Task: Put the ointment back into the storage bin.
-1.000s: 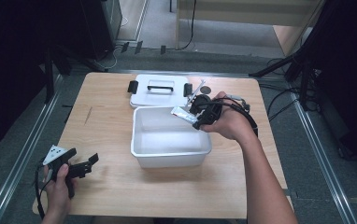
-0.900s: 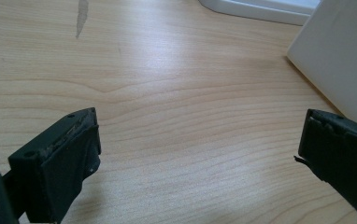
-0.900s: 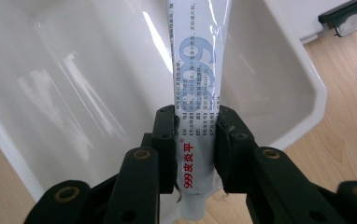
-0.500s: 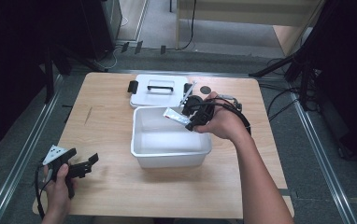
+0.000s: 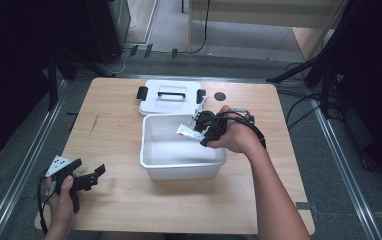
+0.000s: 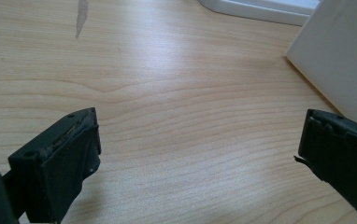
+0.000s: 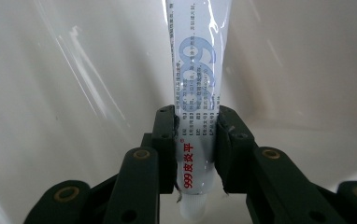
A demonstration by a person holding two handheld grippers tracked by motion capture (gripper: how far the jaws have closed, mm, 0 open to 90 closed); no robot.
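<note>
Pictured in a recording lab: bare wooden tabletop (image 5: 129,125) ringed by metal rails (image 5: 24,165), black tripod legs (image 5: 324,80), dark curtains (image 5: 19,60), loose cables (image 5: 206,25) across grey floor (image 5: 239,62).

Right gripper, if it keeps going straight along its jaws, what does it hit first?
Likely the inside of the white bin. The right gripper is shut on the ointment tube, which juts ahead of the jaws, so the tube's far end would probably touch first. Whether floor or wall is unclear; depth is hard to judge.

Wooden table (image 5: 119,125) — white bin (image 5: 181,167), lid (image 5: 171,97) behind — touching.
</note>
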